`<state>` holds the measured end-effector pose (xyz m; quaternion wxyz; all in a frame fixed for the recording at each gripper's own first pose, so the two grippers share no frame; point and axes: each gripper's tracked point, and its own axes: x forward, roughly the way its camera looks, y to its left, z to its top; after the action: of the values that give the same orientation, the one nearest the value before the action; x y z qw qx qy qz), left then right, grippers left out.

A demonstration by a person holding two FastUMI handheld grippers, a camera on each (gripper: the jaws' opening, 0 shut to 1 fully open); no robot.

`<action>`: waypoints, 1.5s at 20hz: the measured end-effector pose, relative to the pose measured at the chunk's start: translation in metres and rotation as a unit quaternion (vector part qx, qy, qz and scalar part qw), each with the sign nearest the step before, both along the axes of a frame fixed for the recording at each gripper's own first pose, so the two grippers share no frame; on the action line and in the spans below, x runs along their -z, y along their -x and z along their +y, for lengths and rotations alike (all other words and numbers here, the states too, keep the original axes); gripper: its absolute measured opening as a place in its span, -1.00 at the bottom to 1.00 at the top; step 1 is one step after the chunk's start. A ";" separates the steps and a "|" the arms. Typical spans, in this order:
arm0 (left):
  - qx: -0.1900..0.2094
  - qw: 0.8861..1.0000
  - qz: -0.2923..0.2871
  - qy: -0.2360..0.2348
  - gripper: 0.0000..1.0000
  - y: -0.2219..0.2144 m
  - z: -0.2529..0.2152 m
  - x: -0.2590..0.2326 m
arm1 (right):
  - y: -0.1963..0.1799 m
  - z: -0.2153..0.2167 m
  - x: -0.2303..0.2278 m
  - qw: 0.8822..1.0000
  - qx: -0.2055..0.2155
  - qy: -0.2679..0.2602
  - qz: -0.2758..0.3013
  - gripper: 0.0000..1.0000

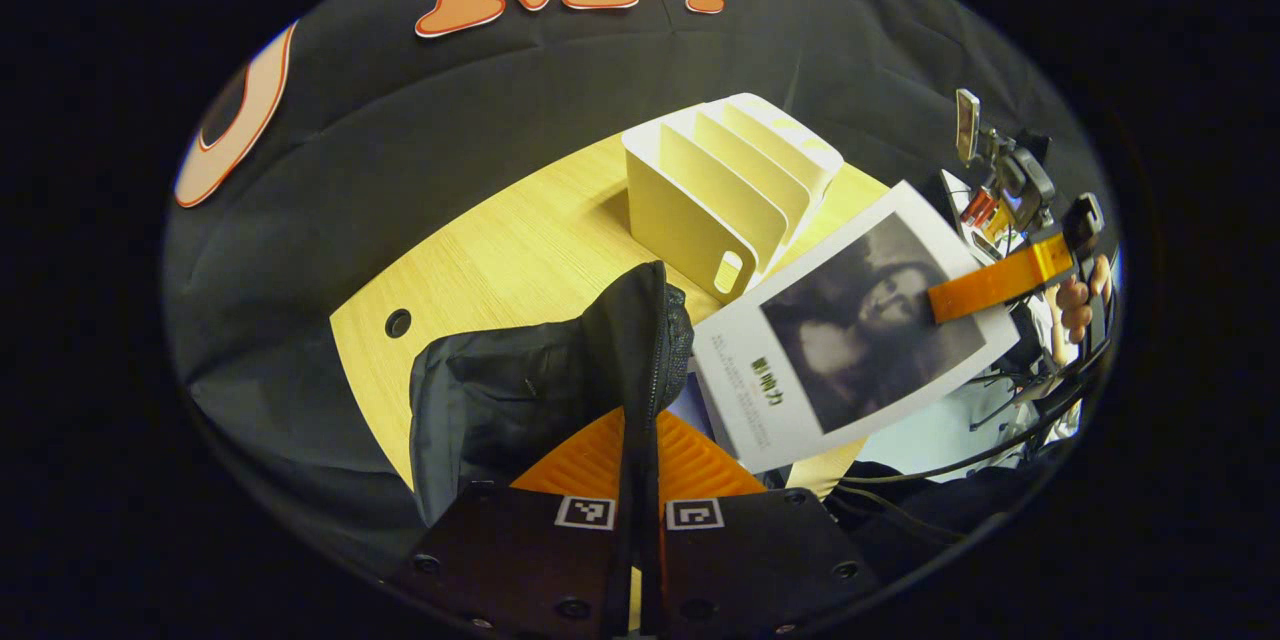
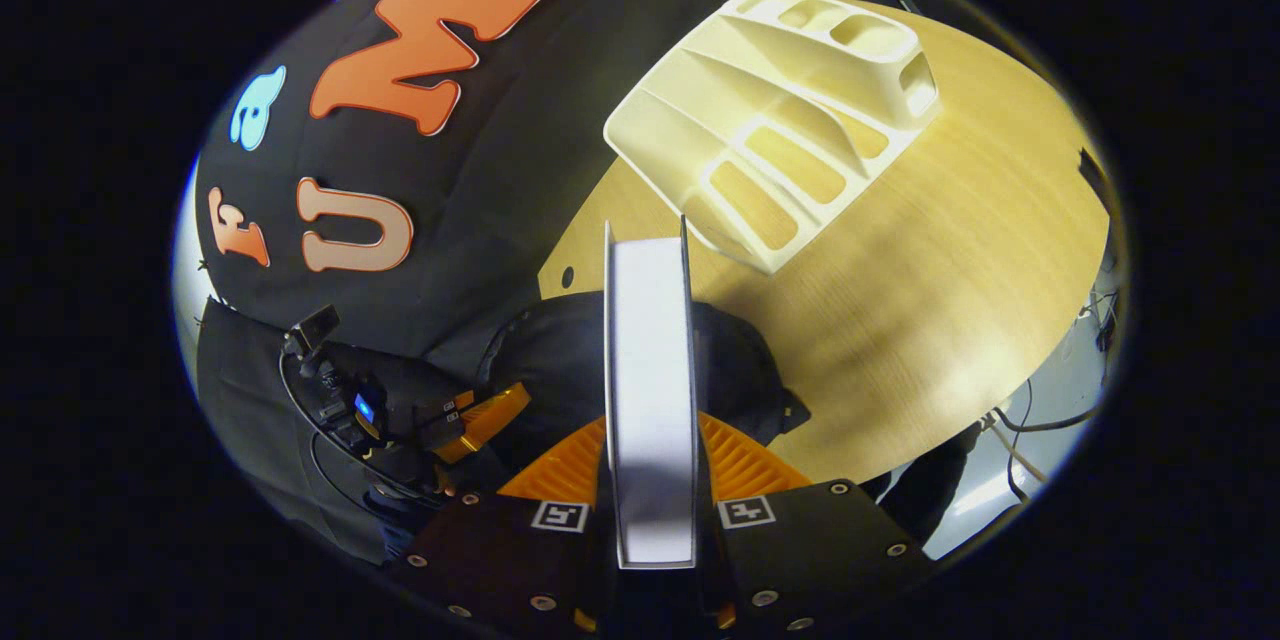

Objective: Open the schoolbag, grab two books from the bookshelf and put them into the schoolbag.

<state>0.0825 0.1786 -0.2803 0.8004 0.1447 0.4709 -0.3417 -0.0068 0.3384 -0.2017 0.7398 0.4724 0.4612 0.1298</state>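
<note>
Between the closed fingers of the left gripper (image 1: 640, 480), in the left gripper view, a fold of the black schoolbag (image 1: 545, 380) is pinched, its zipper edge rising straight up from the tips. Ahead of that gripper and slightly to its right stands the cream bookshelf (image 1: 735, 190) on the wooden table (image 1: 500, 260), its slots showing no books from this angle. To the right of the bag a book (image 1: 850, 330) with a white cover and a dark photograph hangs tilted above the bag's opening (its lower corner looks close to the bag's edge, though contact cannot be judged). Farther right, the right gripper (image 1: 985, 290) holds that book by its far edge, with a person's hand (image 1: 1080, 305) behind it.

Seen from the right gripper view, the right gripper (image 2: 650, 490) is clamped on the book (image 2: 650, 370), whose page edge runs straight forward from between the fingers. Beneath and beyond the book lies the schoolbag (image 2: 740, 360), and ahead to the right sits the bookshelf (image 2: 790, 110) on the table (image 2: 950, 270). Off to the lower left, the left gripper (image 2: 480, 420) shows beside the bag.
</note>
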 end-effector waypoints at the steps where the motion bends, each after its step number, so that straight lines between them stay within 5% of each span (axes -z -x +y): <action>1: -0.001 1.000 0.000 0.001 -0.91 0.001 -0.001 -0.001 | -0.005 0.009 0.005 1.000 -0.003 -0.005 -0.004 -0.36; 12: -0.015 0.999 -0.014 0.029 -0.91 -0.003 -0.018 -0.007 | -0.041 0.092 0.061 0.992 0.032 -0.123 -0.017 -0.38; 25: -0.010 0.999 -0.017 0.032 -0.91 0.014 -0.041 -0.015 | -0.068 0.172 0.094 0.984 0.022 -0.177 -0.030 -0.36; 28: -0.019 0.999 -0.021 0.027 -0.91 0.013 -0.037 -0.011 | -0.061 0.178 0.116 0.992 -0.001 -0.128 0.007 -0.22; 30: -0.026 0.999 -0.028 0.020 -0.91 0.013 -0.033 -0.006 | -0.057 0.176 0.131 0.997 -0.030 -0.064 0.021 0.13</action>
<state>0.0697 0.1455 -0.2746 0.8243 0.1257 0.4451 -0.3264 0.0498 0.5141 -0.3332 0.6940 0.5073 0.4813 0.1712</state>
